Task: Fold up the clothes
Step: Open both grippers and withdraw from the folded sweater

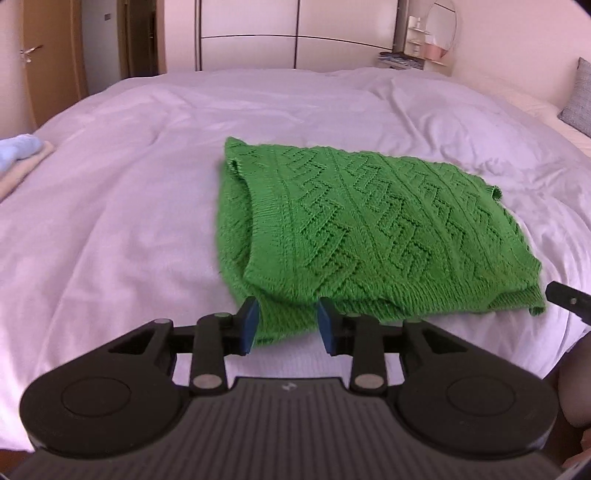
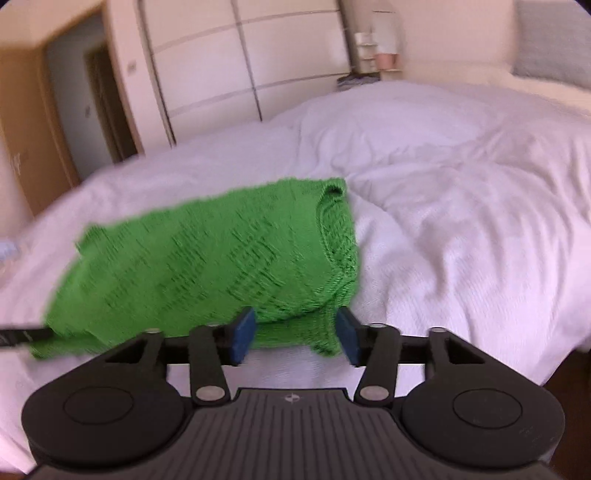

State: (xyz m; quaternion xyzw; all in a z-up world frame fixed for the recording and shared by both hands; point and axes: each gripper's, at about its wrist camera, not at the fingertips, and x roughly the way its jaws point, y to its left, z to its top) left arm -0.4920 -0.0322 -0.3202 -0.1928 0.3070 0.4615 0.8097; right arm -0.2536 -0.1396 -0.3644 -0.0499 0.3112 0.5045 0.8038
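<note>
On the bed: I see a green knitted sweater [image 1: 354, 229] lying folded on the white duvet [image 1: 129, 221], its nearer hem close to both my grippers.
Sweater shape: it is folded into a rough rectangle; in the left wrist view a rounded fold of fabric shows along its left side, and the zigzag knit pattern runs across the top.
Left gripper [image 1: 288, 325]: my blue pads [image 1: 249, 326] stand apart, with the near left corner of the sweater's hem lying between them. The jaws are spread and I see no pinch on the cloth.
Right gripper [image 2: 293, 334]: the jaws are parted here too, and the near right corner of the sweater [image 2: 207, 258] hangs between the blue pads [image 2: 242, 338]. The cloth sits in the gap without being squeezed.
Other gripper seen: a black tip of the right gripper [image 1: 569, 301] shows at the right edge of the left wrist view, just beside the sweater's near right corner.
Blur: the right wrist view is smeared, so I cannot read the knit detail there.
Left of bed: folded pale blue and cream linens [image 1: 18, 158] lie at the far left edge.
Background: a white wardrobe [image 1: 295, 33] stands behind the bed, and a grey pillow [image 1: 578, 99] lies at the right.
</note>
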